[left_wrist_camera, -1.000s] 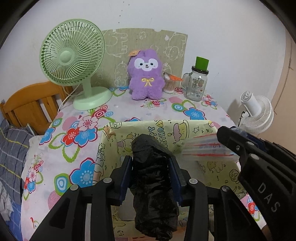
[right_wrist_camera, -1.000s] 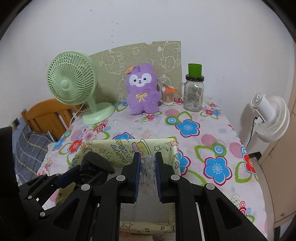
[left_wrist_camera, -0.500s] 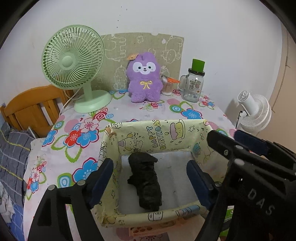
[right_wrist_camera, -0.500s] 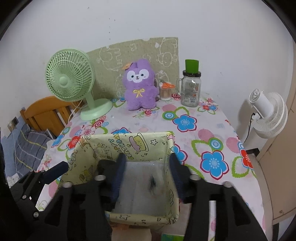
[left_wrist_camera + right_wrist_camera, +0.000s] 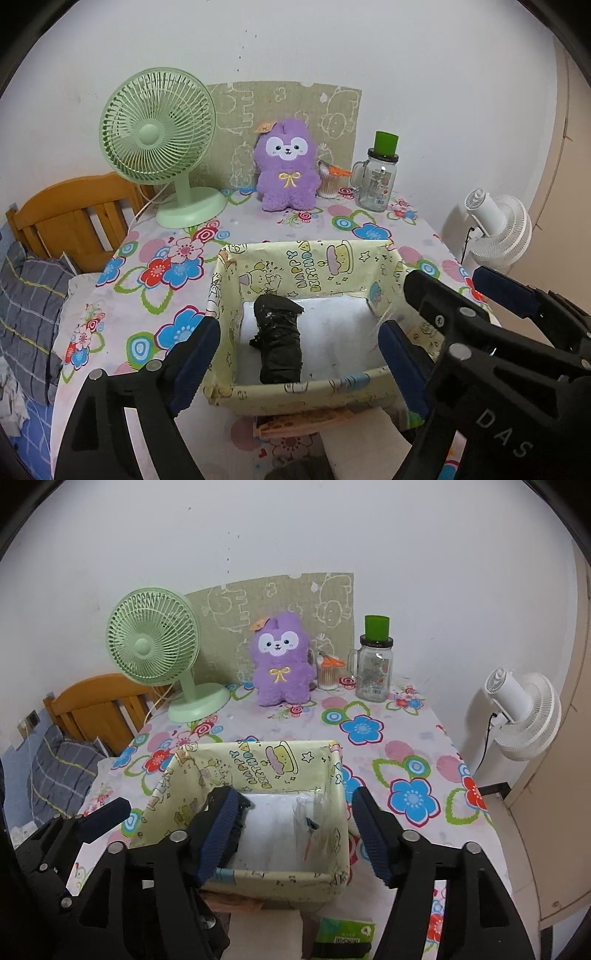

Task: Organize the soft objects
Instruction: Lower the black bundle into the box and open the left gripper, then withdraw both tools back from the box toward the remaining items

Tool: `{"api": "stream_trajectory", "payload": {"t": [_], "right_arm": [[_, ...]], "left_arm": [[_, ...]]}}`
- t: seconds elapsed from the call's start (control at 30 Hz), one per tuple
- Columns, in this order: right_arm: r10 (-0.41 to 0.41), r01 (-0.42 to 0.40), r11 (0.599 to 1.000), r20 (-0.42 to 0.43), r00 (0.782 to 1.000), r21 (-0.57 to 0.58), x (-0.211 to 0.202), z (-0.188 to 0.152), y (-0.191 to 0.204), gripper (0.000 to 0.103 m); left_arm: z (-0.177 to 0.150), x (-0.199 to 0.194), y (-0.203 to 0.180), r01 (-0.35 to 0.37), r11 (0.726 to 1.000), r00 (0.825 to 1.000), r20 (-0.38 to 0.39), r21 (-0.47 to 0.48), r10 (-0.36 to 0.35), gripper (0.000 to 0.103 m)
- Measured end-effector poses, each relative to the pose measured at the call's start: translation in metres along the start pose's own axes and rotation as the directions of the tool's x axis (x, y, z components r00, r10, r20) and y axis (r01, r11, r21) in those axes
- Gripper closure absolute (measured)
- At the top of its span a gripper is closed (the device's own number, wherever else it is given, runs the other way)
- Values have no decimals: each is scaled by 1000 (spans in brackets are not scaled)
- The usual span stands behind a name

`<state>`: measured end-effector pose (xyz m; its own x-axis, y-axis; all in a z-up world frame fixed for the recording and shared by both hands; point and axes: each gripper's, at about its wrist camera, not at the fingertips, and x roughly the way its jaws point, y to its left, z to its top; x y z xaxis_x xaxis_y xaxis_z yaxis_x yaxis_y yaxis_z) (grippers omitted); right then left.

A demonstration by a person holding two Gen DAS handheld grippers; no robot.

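Note:
A yellow cartoon-print box (image 5: 314, 266) stands on the flowered tablecloth. A crumpled black plastic bag (image 5: 279, 343) lies loose on its white floor at the left side. A clear plastic bag (image 5: 314, 819) leans inside against the right wall. My left gripper (image 5: 297, 326) hovers over the box's near edge, its jaws opening, pads well clear of the black bag. My right gripper (image 5: 295, 795) hangs above the box, jaws opening too, with nothing pressed between the pads. In the left wrist view the right gripper (image 5: 448, 280) shows at the right of the box.
At the table's back stand a purple plush toy (image 5: 288, 170), a green desk fan (image 5: 162, 144), a cotton-swab cup (image 5: 328, 181) and a glass jar with green lid (image 5: 376, 181). A white fan (image 5: 498, 229) is beyond the right edge, a wooden headboard (image 5: 70, 218) at left. A green packet (image 5: 343, 934) lies in front of the box.
Both grippers went from shut to wide. The black bag and the clear bag dropped into the box. Both hands drew back and up from it.

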<state>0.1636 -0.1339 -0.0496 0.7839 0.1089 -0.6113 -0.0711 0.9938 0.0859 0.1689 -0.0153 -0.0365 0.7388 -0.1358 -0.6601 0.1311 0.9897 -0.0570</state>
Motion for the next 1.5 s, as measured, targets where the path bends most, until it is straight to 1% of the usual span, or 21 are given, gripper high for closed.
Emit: {"api": "stream_trajectory", "payload": {"t": [0.1,0.2,0.33,0.47,0.67,0.73,1.1,1.27,1.5], "right_arm": [[-3,3,1000,16,1000,-4,-10,-3,1,29],[-7,7,1000,33,999,-4,-19,-5,2,29],[1,-1,1000,31,1000,-5,-28,-8,2,28],[-4,4,1000,41,999,-6,-36,-11,3,23],[-5,5,1000,52,999,-3,-49,-18,3,22],[-5,5,1000,56,998,-5,-54,-20,2,21],[-27,28,1000,87,996,0,-77,-32,2,13],[-21,19,1000,89,996,23,-85,-39,-4,12],[-42,39,999,92,995,30,-93,-52,-11,12]], "left_arm": [[-2,-9,-3,-4,1000,1000,17,5,3,10],[-5,-17,-3,-2,1000,1000,26,6,1,10],[-9,-25,-5,-4,1000,999,35,5,4,10],[-12,-33,-7,1,1000,999,44,9,-1,10],[-18,-44,-11,-3,1000,998,60,10,2,8],[-20,-47,-12,-7,1000,998,62,12,7,4],[-34,-67,-20,-5,1000,996,89,19,4,2],[-42,-77,-25,-10,1000,995,104,23,7,0],[-54,-83,-31,-3,1000,994,106,25,0,0]]}}
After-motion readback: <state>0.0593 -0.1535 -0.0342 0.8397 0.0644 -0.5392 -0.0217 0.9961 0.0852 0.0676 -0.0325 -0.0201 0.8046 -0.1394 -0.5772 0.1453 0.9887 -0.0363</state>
